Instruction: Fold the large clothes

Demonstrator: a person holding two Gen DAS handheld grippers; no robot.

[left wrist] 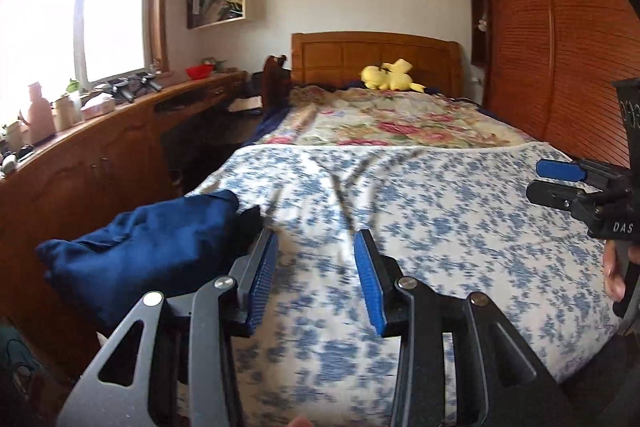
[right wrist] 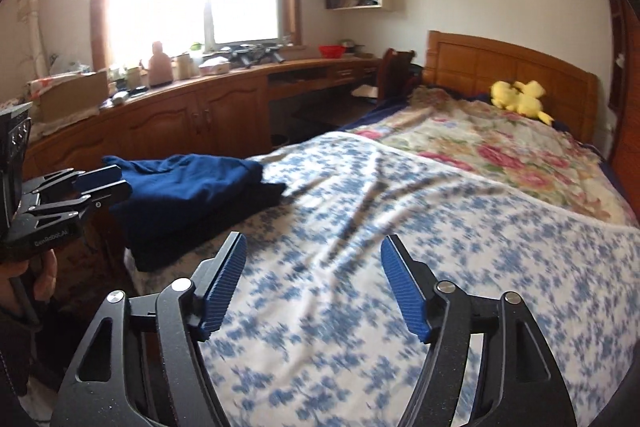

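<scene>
A folded navy blue garment lies at the left edge of the bed on top of a darker folded garment; it also shows in the right wrist view. My left gripper is open and empty, held above the blue-flowered bedspread just right of the navy garment. My right gripper is open and empty over the same bedspread. Each gripper shows in the other's view: the right one at the right edge, the left one at the left edge.
A pink-flowered quilt covers the far half of the bed, with a yellow plush toy at the wooden headboard. A long wooden cabinet with clutter runs under the window on the left. A wooden wardrobe stands right of the bed.
</scene>
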